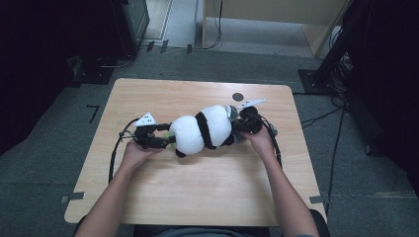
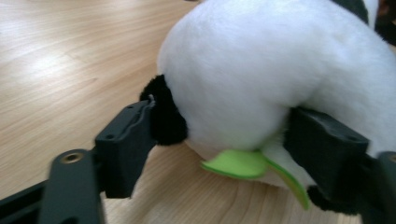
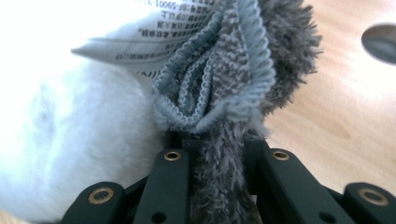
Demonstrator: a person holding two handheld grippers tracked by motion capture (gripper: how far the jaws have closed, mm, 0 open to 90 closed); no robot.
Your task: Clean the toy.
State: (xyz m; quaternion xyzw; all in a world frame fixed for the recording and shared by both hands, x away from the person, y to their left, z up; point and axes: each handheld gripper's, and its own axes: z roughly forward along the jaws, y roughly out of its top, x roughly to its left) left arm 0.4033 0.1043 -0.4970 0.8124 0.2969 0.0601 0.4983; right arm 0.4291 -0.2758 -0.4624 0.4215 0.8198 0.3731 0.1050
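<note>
A black-and-white panda plush (image 1: 202,129) lies on its side in the middle of the wooden table (image 1: 197,192). My left gripper (image 1: 165,140) is at its left end. In the left gripper view its jaws straddle the white body (image 2: 261,70): one jaw stands beside a black limb (image 2: 163,116), the other against the fur, without squeezing. A green felt leaf (image 2: 238,163) sticks out underneath. My right gripper (image 1: 238,126) is at the plush's right end, shut on a grey fuzzy cloth (image 3: 224,93) with a knitted trim. A printed white label (image 3: 154,42) lies beside the cloth.
A small dark round spot (image 1: 238,96) marks the tabletop behind the right gripper, also visible as the dark spot (image 3: 380,42) in the right gripper view. Cables trail from both grippers. Dark equipment and floor cables surround the table.
</note>
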